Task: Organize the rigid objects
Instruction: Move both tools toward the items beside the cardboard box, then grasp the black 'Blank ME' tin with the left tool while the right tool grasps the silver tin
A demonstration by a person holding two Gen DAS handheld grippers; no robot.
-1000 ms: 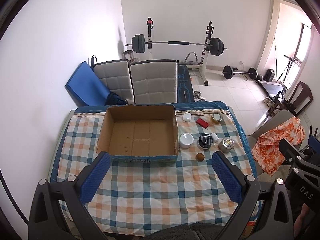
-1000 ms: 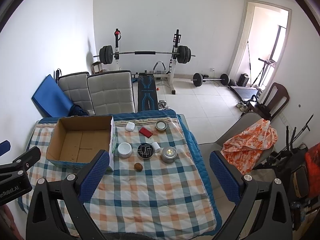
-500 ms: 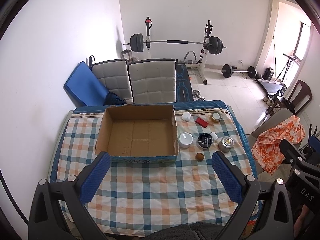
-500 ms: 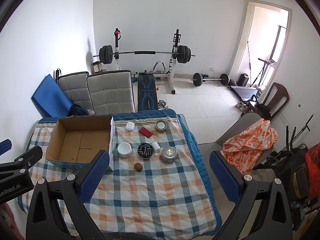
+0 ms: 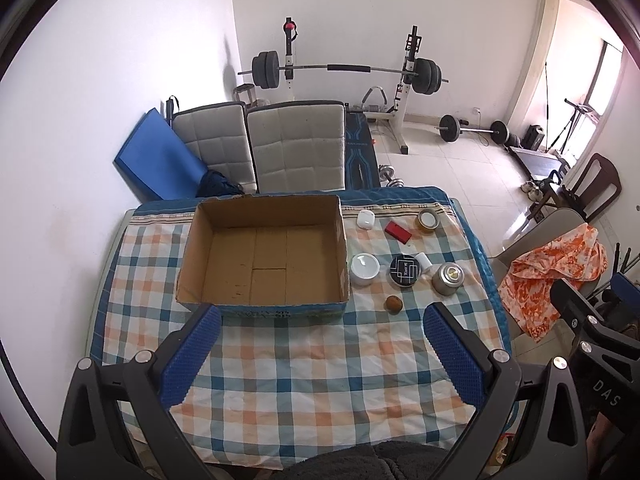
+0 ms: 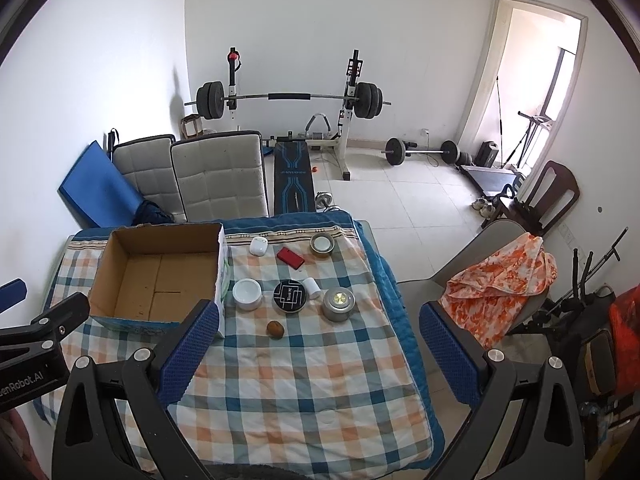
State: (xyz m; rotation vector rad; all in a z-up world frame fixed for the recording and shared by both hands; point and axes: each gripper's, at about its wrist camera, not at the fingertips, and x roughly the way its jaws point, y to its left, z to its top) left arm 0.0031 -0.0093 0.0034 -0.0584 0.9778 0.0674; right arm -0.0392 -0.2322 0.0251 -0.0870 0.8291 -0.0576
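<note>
I have the left gripper [image 5: 322,346] and right gripper [image 6: 319,342] above the near bench edge, jaws wide apart, nothing held. No item packed yet: cardboard box [image 5: 264,258] empty. Nearest candidate, brown ball [image 6: 275,329], then white jar [image 6: 247,294], beside the box; next move: descend on one

Open cardboard box [image 5: 264,256] upright; small containers [image 5: 405,271] beside it

Open cardboard box [image 5: 264,256], small containers [image 5: 404,270] beside
</note>
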